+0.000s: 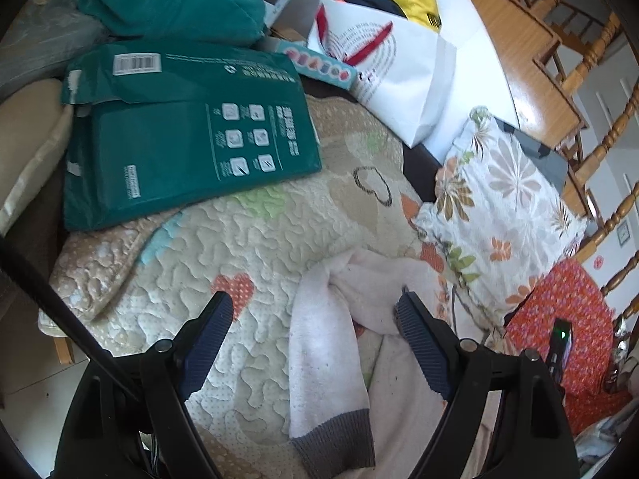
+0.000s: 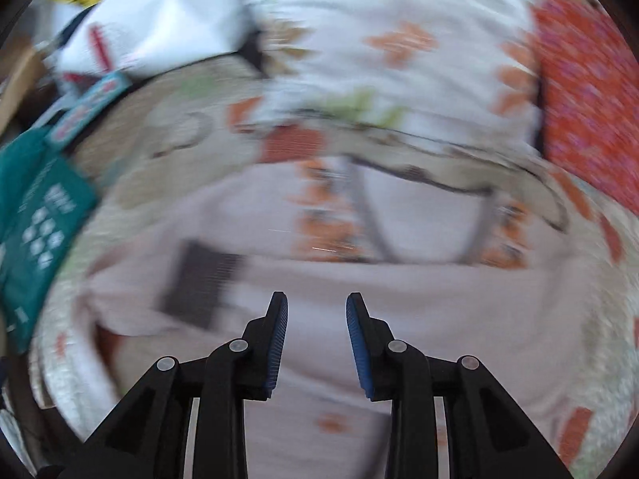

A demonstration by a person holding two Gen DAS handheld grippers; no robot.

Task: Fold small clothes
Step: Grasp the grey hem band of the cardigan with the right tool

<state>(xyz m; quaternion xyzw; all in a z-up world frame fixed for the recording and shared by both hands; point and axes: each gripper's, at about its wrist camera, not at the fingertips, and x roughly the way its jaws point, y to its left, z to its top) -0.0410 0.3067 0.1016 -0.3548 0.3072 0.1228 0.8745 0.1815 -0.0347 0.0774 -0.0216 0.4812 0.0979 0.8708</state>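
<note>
The left gripper (image 1: 313, 311) is a black plastic linkage frame with silver round pivot pins and dark navy ribbed rubber pads (image 1: 207, 343). A thin black cable (image 1: 52, 303) crosses beside it. The right gripper (image 2: 316, 307) has the same black frame, with brighter blue ribbed pads (image 2: 359, 347).

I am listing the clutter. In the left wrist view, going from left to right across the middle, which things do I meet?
Beige cushion → green package → quilt → floral pillow → wooden railing.
</note>
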